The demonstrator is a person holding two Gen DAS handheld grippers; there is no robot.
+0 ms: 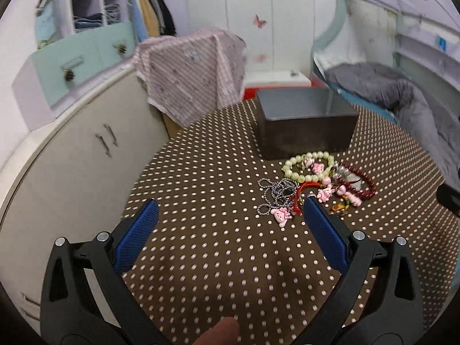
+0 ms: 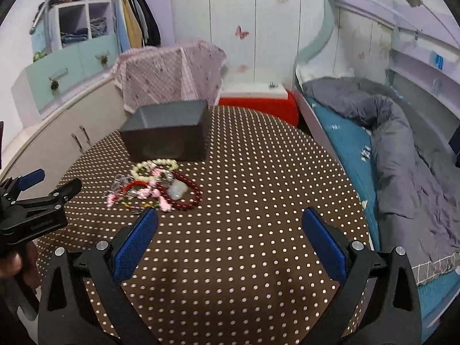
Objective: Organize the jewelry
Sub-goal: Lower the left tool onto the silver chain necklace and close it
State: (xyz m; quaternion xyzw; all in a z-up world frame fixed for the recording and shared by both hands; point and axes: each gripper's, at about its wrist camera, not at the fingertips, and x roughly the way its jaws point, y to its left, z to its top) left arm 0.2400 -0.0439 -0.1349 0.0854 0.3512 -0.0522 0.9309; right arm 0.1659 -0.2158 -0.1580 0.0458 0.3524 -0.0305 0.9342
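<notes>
Jewelry (image 1: 316,187) lies heaped on the dotted brown tabletop (image 1: 215,244), just in front of a dark gray box (image 1: 306,126): a pale bead bracelet (image 1: 309,166), a dark red bead bracelet (image 1: 362,184), a metal ball chain (image 1: 273,194) and pink charms (image 1: 281,215). Left gripper (image 1: 230,210), jaws spread wide and holding nothing, has its right-hand finger beside the pile. Right gripper (image 2: 230,218), likewise spread wide and holding nothing, hovers over bare cloth to the right of the heap. A bed (image 2: 388,143) adjoins the tabletop.

table (image 1: 218,258): brown dotted cloth | on it: grey box (image 1: 306,126); jewelry heap (image 1: 316,187)
</notes>
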